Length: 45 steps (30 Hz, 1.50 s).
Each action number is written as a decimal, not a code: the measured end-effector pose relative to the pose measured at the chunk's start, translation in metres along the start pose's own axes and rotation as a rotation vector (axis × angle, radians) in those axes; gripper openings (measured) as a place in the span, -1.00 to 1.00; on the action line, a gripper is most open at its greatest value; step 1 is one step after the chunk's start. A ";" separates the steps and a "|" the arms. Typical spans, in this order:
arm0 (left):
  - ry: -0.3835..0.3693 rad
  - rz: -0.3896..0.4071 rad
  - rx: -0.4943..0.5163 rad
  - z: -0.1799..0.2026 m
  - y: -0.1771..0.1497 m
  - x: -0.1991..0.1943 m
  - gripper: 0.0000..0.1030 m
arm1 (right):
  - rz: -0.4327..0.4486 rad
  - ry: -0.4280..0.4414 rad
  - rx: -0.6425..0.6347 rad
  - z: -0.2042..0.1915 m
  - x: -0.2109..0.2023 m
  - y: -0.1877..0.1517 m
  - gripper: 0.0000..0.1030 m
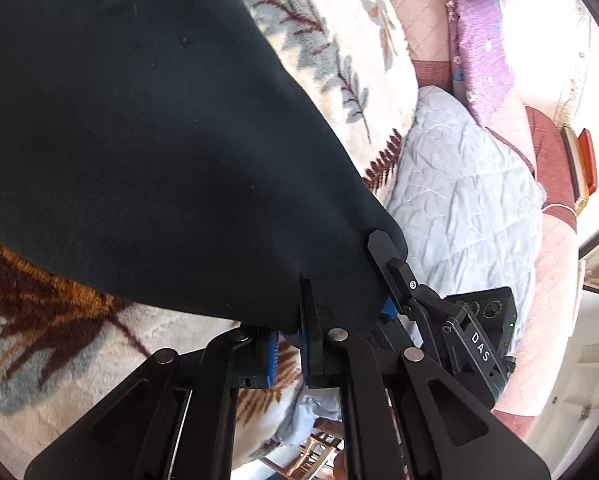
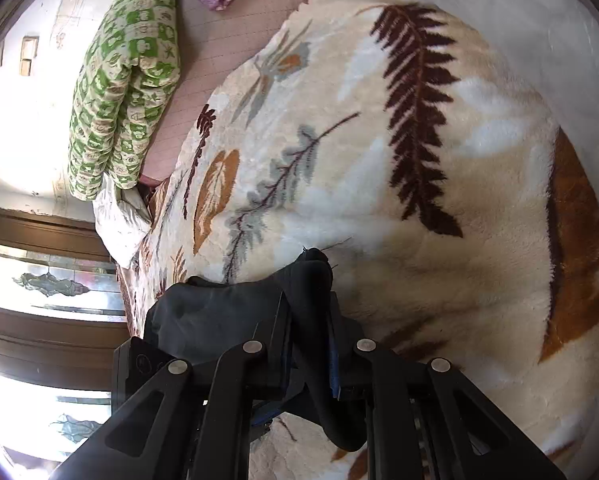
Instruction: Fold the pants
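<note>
The black pants [image 1: 139,140] hang as a wide dark sheet over the upper left of the left wrist view. My left gripper [image 1: 295,320] is shut on their lower edge, and cloth covers one of its fingers. Close by on the right, a finger [image 1: 383,252] of the right gripper presses on the same edge. In the right wrist view my right gripper [image 2: 307,300] is shut on a bunched fold of the pants [image 2: 219,312], which spill out to the left and droop below the jaws.
Under everything lies a cream fleece blanket [image 2: 379,160] with a leaf print. A pale blue quilt [image 1: 459,200] and a purple pillow [image 1: 479,52] lie to the right. A green-and-white rolled quilt [image 2: 127,80] sits at the bed's far edge near a window [image 2: 39,280].
</note>
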<state>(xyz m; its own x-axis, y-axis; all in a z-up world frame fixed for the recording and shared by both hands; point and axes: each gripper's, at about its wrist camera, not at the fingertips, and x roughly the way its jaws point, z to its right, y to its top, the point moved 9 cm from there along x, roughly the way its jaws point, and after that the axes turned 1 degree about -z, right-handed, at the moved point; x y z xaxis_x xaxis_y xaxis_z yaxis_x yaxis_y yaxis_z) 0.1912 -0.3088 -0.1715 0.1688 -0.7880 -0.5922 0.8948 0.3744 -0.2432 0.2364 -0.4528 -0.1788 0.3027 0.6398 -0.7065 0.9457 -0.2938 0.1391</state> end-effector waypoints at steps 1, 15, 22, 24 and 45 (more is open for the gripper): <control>-0.009 -0.002 -0.003 0.001 -0.001 -0.003 -0.88 | 0.003 -0.011 -0.007 -0.003 -0.002 0.000 -0.73; -0.111 0.033 -0.075 -0.013 0.026 -0.077 -0.88 | 0.006 -0.150 -0.090 -0.073 0.007 -0.005 -0.73; -0.143 0.048 -0.157 -0.039 0.052 -0.100 -0.88 | -0.040 -0.183 -0.148 -0.123 0.053 -0.016 -0.73; -0.151 0.049 -0.180 -0.048 0.057 -0.108 -0.88 | -0.055 -0.194 -0.161 -0.133 0.069 -0.020 -0.73; -0.247 -0.016 -0.287 -0.094 0.078 -0.177 -0.80 | -0.108 -0.213 -0.168 -0.211 0.147 -0.059 -0.18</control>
<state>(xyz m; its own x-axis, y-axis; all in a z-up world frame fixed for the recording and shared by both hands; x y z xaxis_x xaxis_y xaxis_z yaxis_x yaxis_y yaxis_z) 0.1924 -0.0939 -0.1578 0.2815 -0.8760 -0.3917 0.7520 0.4549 -0.4770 0.2500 -0.1913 -0.1447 0.1845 0.4918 -0.8509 0.9828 -0.0996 0.1555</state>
